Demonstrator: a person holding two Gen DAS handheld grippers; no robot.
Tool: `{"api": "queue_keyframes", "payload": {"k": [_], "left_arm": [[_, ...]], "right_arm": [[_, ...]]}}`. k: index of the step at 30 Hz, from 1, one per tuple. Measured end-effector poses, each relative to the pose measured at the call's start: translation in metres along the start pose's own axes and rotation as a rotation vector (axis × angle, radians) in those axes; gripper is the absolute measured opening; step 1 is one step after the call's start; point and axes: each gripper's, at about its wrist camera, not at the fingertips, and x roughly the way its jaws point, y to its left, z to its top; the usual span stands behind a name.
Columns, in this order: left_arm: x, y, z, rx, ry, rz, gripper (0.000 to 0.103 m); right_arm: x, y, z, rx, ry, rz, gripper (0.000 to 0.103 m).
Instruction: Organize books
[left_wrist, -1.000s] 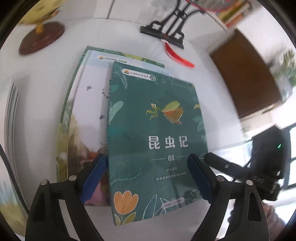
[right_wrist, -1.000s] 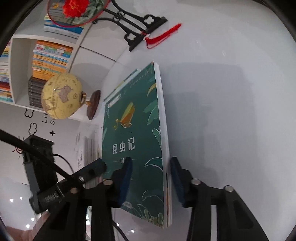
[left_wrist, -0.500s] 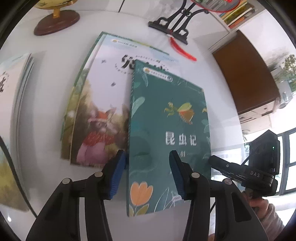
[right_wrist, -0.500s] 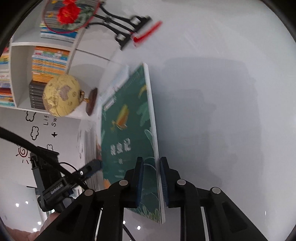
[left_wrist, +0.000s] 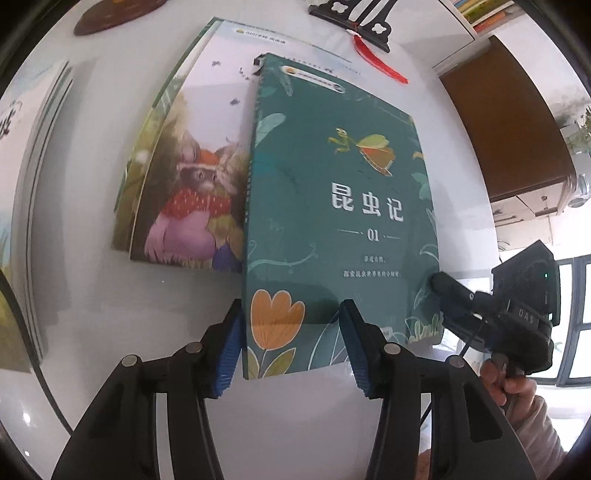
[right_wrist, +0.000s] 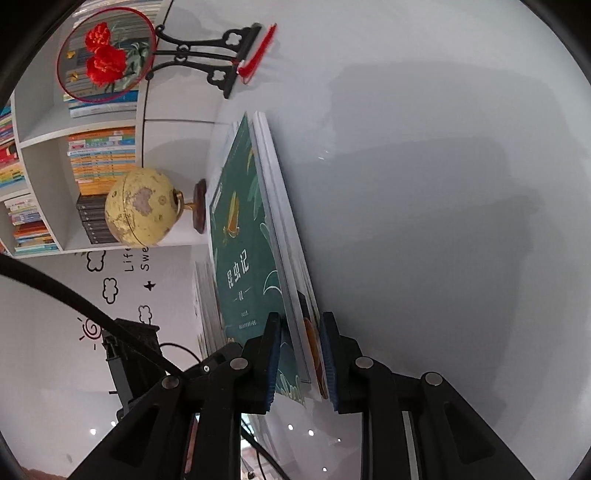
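A green book with an insect and white characters on its cover (left_wrist: 332, 221) lies partly over a fox picture book (left_wrist: 184, 192) on the white table (left_wrist: 295, 424). My left gripper (left_wrist: 291, 347) looks down on the green book's near-left corner. Its blue pads (left_wrist: 231, 350) straddle that corner with a gap, pressing on nothing. My right gripper (right_wrist: 301, 354) is shut on the green book (right_wrist: 240, 266) at its right long edge, one pad on the cover and one beneath. From the left wrist the right gripper (left_wrist: 437, 286) shows at that edge, held by a hand (left_wrist: 509, 380).
Another picture book (left_wrist: 33, 184) lies at the far left. At the back stand a globe (right_wrist: 140, 206), a round flower fan (right_wrist: 107, 62) on a black stand (left_wrist: 354, 18) with a red tassel (left_wrist: 380, 62), and a bookshelf (right_wrist: 99, 158). A brown cabinet (left_wrist: 506, 122) is beyond the table's right edge.
My left jaws have narrowed from wide apart and shifted to the green book's near-left corner. My right jaws closed onto its edge. More of the fox book shows.
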Motion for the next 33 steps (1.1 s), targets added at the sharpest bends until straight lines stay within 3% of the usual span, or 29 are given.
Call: {"api": "queue_keyframes", "payload": {"k": [3, 8, 11, 14, 16, 20, 23, 24, 25, 27, 29, 31, 32, 33], "left_arm": [[-0.008, -0.001, -0.002, 0.012, -0.021, 0.017, 0.047], [-0.022, 0.006, -0.01, 0.024, -0.037, 0.002, 0.047], [-0.022, 0.011, -0.025, 0.047, 0.006, -0.002, 0.047], [-0.016, 0.015, -0.041, 0.061, 0.051, 0.005, 0.047], [-0.012, 0.02, -0.045, 0.044, 0.071, 0.006, 0.047], [-0.018, 0.029, -0.033, -0.019, 0.027, 0.008, 0.049], [-0.017, 0.036, -0.018, -0.071, 0.008, -0.046, 0.05], [-0.014, 0.034, -0.015, -0.074, 0.008, -0.028, 0.05], [-0.012, 0.032, -0.013, -0.063, 0.013, -0.013, 0.05], [-0.014, 0.022, -0.011, -0.019, 0.001, 0.029, 0.05], [-0.027, 0.014, -0.013, 0.013, -0.057, 0.04, 0.05], [-0.046, 0.009, -0.015, 0.049, -0.138, 0.054, 0.05], [-0.054, 0.007, -0.015, 0.07, -0.161, 0.048, 0.05], [-0.062, 0.003, -0.015, 0.094, -0.175, 0.036, 0.05]], "right_arm": [[0.005, 0.006, 0.006, -0.016, 0.004, 0.01, 0.03], [0.006, 0.028, -0.002, -0.206, 0.057, -0.04, 0.03], [0.003, 0.025, -0.004, -0.19, 0.069, 0.026, 0.028], [0.003, 0.026, -0.009, -0.199, 0.112, 0.034, 0.027], [0.007, 0.028, -0.013, -0.229, 0.153, -0.012, 0.027], [0.017, 0.03, -0.014, -0.237, 0.16, -0.108, 0.027], [0.024, 0.028, -0.009, -0.192, 0.149, -0.07, 0.034], [0.026, 0.026, -0.008, -0.18, 0.148, -0.039, 0.042], [0.029, 0.025, -0.008, -0.167, 0.146, 0.001, 0.044], [0.035, 0.033, -0.01, -0.195, 0.126, -0.004, 0.046], [0.039, 0.042, -0.015, -0.269, 0.121, -0.049, 0.041], [0.042, 0.057, -0.025, -0.39, 0.124, -0.14, 0.027], [0.041, 0.065, -0.03, -0.44, 0.122, -0.161, 0.023], [0.038, 0.075, -0.037, -0.486, 0.112, -0.156, 0.012]]}}
